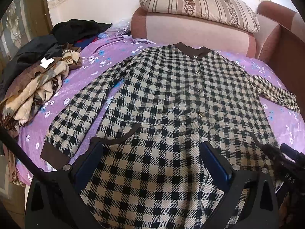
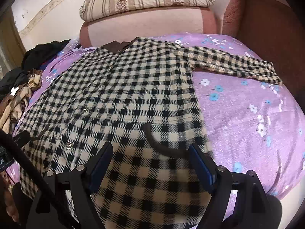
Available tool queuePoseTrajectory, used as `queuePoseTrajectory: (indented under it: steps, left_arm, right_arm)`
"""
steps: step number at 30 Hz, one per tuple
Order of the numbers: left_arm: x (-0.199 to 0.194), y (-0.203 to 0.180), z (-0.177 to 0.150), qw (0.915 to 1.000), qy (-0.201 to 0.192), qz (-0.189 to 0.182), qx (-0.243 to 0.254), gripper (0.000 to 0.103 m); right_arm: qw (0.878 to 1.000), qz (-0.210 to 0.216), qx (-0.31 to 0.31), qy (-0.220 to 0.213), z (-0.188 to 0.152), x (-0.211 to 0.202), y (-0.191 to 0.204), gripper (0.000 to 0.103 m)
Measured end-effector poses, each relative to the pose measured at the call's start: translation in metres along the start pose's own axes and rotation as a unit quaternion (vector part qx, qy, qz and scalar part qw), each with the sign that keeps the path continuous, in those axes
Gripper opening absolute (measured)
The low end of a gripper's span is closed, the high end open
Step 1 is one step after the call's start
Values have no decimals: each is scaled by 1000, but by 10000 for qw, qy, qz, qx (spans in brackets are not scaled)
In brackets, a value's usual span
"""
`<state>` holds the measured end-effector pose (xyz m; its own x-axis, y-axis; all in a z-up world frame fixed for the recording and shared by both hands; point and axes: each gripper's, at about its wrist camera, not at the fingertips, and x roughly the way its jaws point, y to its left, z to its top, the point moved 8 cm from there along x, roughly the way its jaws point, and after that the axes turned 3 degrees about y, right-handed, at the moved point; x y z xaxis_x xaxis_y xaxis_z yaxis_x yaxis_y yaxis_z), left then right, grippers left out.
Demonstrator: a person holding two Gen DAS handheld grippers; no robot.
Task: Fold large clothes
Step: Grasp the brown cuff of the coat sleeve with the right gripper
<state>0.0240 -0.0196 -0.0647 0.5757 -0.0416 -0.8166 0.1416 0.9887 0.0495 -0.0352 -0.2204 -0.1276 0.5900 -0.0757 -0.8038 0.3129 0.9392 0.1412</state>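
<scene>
The checked coat (image 1: 171, 95) lies flat and buttoned on the purple bed (image 2: 247, 114), collar toward the pillow (image 1: 198, 5). The left gripper (image 1: 152, 160) is spread wide over the bottom part of the coat, near the left pocket. The right gripper (image 2: 150, 164) is spread wide too, over the right pocket. Neither one pinches cloth yet. One sleeve (image 2: 238, 64) sticks out to the side. To fold well, I think each gripper should grab a bottom corner, both layers, then lift together so the cloth stays smooth.

The checked coat's (image 1: 171, 99) hem runs off the bottom edge, and the right-wrist view blurs its near cloth.
</scene>
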Motion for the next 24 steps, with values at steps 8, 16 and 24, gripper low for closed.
queuePoseTrajectory:
  steps: [8, 16, 24]
  left_arm:
    - [-3, -3, -1, 10000, 37, -63, 30, 101]
    - [3, -15, -4, 9998, 75, -6, 203, 101]
    - [18, -16, 0, 9995, 248, 118, 153, 101]
  right_arm:
    - [9906, -370, 1314, -116, 32, -1, -121, 85]
    - [9398, -497, 3359, -382, 67, 28, -319, 85]
    - [9148, -427, 3954, -699, 124, 62, -382, 86]
